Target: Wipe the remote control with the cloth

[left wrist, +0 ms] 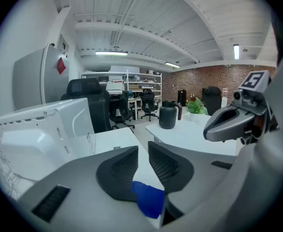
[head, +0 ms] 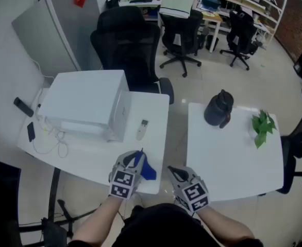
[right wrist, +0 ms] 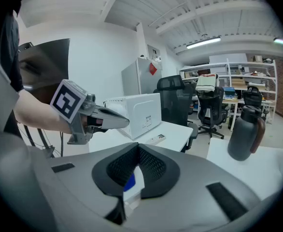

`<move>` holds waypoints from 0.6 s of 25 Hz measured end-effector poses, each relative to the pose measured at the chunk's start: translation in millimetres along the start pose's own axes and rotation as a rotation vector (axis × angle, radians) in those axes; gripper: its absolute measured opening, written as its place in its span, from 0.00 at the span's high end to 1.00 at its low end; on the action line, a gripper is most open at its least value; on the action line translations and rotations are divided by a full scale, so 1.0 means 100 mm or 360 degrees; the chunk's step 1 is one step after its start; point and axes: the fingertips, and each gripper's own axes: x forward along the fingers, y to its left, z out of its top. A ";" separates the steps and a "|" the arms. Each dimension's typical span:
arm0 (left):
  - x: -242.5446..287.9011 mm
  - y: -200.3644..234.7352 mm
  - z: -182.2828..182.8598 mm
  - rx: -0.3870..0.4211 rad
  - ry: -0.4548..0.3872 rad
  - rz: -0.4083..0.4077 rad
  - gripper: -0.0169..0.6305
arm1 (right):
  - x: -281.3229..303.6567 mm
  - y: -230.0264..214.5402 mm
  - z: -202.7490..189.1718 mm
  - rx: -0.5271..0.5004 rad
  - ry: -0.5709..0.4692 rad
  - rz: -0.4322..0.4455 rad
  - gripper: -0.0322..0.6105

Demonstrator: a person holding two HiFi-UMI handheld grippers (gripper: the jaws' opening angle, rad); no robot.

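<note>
The light grey remote control [head: 142, 129] lies flat on the left white table [head: 89, 158], beside the white box; in the right gripper view the remote control [right wrist: 156, 139] shows past the jaws. My left gripper [head: 136, 156] hovers over that table's near edge, short of the remote, shut on a blue cloth [head: 148, 171]. In its own view the cloth [left wrist: 148, 199] bunches low between the nearly closed jaws of the left gripper [left wrist: 142, 161]. My right gripper [head: 172, 171] hangs over the gap between the tables, with its jaws together in the right gripper [right wrist: 137, 151] view and nothing held.
A white box-shaped machine [head: 84, 104] fills the left table's back half, with cables and two dark small devices [head: 23, 106] at its left. On the right table [head: 233, 158] stand a black jug [head: 219, 108] and a green plant [head: 263, 125]. Office chairs [head: 128, 45] stand behind.
</note>
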 end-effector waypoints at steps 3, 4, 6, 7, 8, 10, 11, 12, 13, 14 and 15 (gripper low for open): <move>0.25 0.13 -0.05 -0.0008 0.0059 0.0012 0.81 | -0.05 -0.03 0.05 0.0017 0.0006 -0.0007 0.93; 0.34 0.19 -0.08 -0.0009 0.0083 0.0023 0.77 | -0.06 -0.05 0.05 0.0023 0.0010 -0.0012 0.93; 0.54 0.30 -0.14 -0.0012 0.0133 0.0055 0.68 | -0.08 -0.09 0.02 0.0033 0.0020 -0.0025 0.93; 0.65 0.36 -0.17 -0.0014 0.0159 0.0075 0.64 | -0.08 -0.11 0.00 0.0041 0.0025 -0.0033 0.93; 0.75 0.42 -0.21 -0.0014 0.0186 0.0097 0.61 | -0.09 -0.14 -0.01 0.0051 0.0031 -0.0043 0.93; 0.97 0.54 -0.29 -0.0009 0.0238 0.0141 0.60 | -0.10 -0.18 -0.06 0.0070 0.0051 -0.0053 0.93; 1.08 0.60 -0.34 -0.0010 0.0265 0.0160 0.58 | -0.10 -0.19 -0.10 0.0082 0.0063 -0.0052 0.93; 1.19 0.66 -0.40 -0.0014 0.0292 0.0175 0.58 | -0.10 -0.20 -0.14 0.0089 0.0077 -0.0050 0.93; 1.29 0.71 -0.46 -0.0018 0.0321 0.0186 0.58 | -0.11 -0.22 -0.18 0.0093 0.0090 -0.0049 0.93; 1.39 0.75 -0.53 -0.0022 0.0353 0.0193 0.57 | -0.11 -0.23 -0.20 0.0099 0.0102 -0.0050 0.93; 1.48 0.79 -0.60 -0.0027 0.0387 0.0197 0.57 | -0.12 -0.24 -0.22 0.0109 0.0113 -0.0054 0.93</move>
